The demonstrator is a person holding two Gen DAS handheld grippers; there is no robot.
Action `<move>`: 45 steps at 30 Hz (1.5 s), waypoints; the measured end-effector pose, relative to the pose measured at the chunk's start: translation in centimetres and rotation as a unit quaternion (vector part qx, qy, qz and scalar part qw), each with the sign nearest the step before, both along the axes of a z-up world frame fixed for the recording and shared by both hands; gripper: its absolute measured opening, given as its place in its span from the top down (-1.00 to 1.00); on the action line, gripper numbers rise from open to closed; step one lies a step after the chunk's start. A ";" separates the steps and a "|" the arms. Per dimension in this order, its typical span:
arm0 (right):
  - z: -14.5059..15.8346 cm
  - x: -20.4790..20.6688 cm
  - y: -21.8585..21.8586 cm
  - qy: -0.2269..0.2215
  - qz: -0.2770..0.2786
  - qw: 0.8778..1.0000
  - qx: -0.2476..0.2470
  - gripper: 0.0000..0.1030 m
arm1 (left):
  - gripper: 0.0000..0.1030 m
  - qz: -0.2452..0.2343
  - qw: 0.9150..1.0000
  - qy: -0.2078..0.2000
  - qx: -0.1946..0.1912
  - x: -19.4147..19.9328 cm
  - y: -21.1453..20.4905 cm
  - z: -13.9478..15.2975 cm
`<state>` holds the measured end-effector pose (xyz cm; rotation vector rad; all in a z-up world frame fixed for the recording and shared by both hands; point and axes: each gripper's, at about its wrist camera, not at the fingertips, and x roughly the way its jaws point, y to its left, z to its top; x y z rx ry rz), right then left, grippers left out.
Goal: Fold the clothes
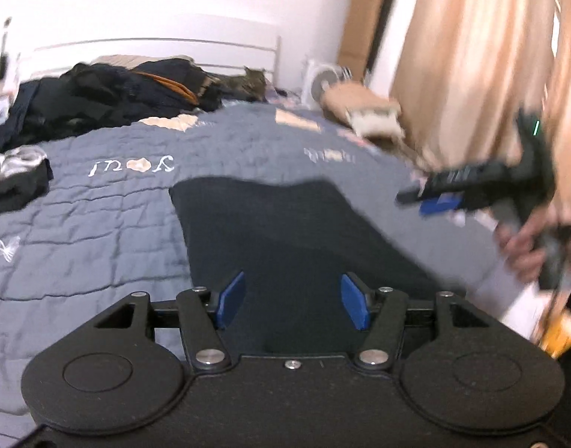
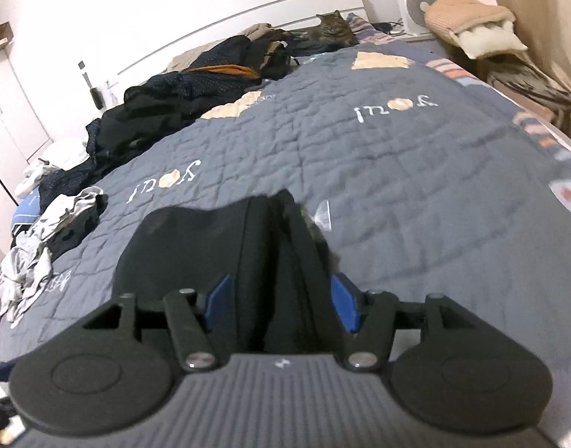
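- Dark navy folded garment [image 1: 285,224]: lies flat on the grey-blue quilted bedspread with appliqué lettering [image 1: 98,231], near its front edge. In the right wrist view the same garment [image 2: 218,246] shows a raised central crease, so the fold is judged laid but not yet smoothed.
- Left gripper with blue pads [image 1: 292,298]: jaws apart, nothing between them; the cloth seen in the gap lies on the bed below, clear of the pads.
- Right gripper with blue pads [image 2: 281,302]: jaws apart. The ridge of the garment appears between the pads, but no pad is seen pressing on it; judged released. In the left wrist view this tool [image 1: 483,186], blurred, sits beside the garment's right edge in a person's hand [image 1: 528,250].
- Step in hand, judged: letting go after a fold and preparing the next one.
- To do it well: clear the cloth fully so no edge drags, flatten the raised crease, then take two matching corners at equal depth so the edges meet squarely.
- Heap of dark unfolded clothes [image 2: 180,104]: well apart, toward the headboard; a tabby cat [image 2: 334,28] rests beyond it.
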<state>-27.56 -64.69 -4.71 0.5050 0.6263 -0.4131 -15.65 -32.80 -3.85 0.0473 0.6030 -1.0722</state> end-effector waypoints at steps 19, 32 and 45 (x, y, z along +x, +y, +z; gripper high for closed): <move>-4.2 9.6 -2.5 0.024 0.041 0.999 -0.011 -0.19 | -0.18 0.052 0.990 0.112 -0.069 6.2 -0.7 -4.1; -4.9 10.9 -1.8 0.019 0.044 0.999 0.003 -0.21 | -0.18 0.039 0.988 0.127 -0.084 5.9 -0.3 -3.4; -3.5 9.0 -2.3 -0.072 0.020 0.997 0.027 0.78 | -0.18 0.039 0.988 0.130 -0.077 6.1 -0.5 -3.6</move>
